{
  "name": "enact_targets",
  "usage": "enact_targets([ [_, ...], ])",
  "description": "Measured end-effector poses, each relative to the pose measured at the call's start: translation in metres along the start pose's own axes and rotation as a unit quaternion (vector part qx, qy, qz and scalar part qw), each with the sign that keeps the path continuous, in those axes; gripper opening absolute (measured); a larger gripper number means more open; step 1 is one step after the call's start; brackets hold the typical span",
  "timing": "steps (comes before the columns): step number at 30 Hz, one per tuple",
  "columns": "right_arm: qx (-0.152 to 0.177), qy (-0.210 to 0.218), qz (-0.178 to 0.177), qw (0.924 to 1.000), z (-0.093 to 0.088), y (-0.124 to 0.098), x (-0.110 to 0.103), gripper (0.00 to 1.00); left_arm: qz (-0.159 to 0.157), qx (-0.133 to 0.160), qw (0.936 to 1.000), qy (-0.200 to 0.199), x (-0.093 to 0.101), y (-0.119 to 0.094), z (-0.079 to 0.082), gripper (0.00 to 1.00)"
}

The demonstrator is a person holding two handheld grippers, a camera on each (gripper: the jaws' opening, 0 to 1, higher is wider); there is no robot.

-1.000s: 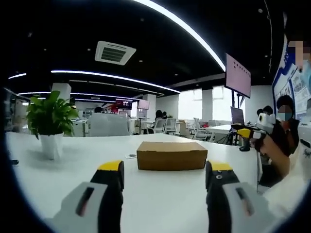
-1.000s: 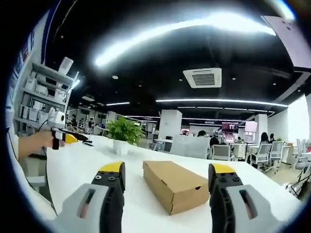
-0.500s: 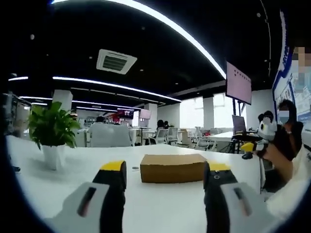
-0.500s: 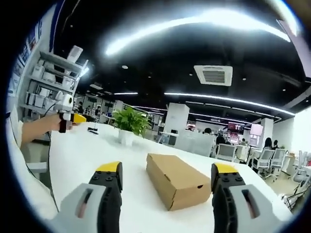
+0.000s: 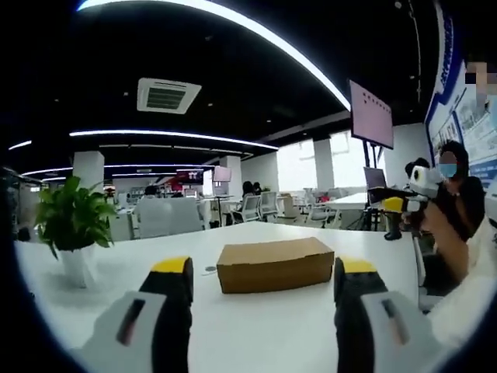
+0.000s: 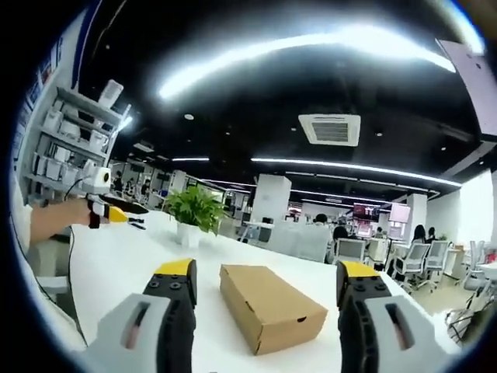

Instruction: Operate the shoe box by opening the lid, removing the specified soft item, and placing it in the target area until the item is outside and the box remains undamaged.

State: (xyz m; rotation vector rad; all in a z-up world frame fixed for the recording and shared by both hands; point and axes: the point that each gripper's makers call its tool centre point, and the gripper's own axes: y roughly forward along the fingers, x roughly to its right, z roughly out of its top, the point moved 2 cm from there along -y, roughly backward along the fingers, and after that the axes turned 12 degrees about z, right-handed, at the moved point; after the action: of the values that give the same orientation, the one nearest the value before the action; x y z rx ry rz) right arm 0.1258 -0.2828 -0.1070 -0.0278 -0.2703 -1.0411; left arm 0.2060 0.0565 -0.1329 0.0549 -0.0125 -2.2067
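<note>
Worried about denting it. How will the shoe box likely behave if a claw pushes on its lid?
The shoe box looks like thin plain cardboard, so the lid probably flexes or dents under a hard push. It lies flat and low on the smooth white table, so it would likely slide, not tip. Its weight cannot be judged; the lid is closed.

The shoe box is sitting closed on the bench, lying between and beyond the left gripper, whose jaws are standing wide apart. A potted plant is standing on the bench, off to the box's left (well apart). In the right gripper view, the right gripper is framing the box likewise, its jaws also spread, the plant standing behind it.
</note>
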Motion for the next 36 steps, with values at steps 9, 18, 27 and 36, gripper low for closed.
enact_targets([
  [9, 0.007, 0.011, -0.006, 0.9999, -0.012, 0.001, -0.005, 0.64, -0.016, -0.016, 0.9997, 0.012, 0.01, 0.007, 0.008, 0.73],
  [18, 0.005, 0.019, -0.024, 0.9995, -0.009, 0.0, 0.007, 0.68, -0.021, -0.021, 0.9996, 0.004, 0.001, 0.022, 0.014, 0.73],
  [27, 0.006, 0.011, -0.009, 0.9999, -0.018, 0.009, -0.002, 0.75, -0.021, -0.059, 0.9977, 0.025, -0.003, 0.041, -0.007, 0.73],
  [36, 0.002, 0.032, -0.029, 0.9991, -0.009, 0.029, 0.015, 0.78, -0.017, -0.044, 0.9985, 0.028, -0.013, 0.063, -0.005, 0.78],
])
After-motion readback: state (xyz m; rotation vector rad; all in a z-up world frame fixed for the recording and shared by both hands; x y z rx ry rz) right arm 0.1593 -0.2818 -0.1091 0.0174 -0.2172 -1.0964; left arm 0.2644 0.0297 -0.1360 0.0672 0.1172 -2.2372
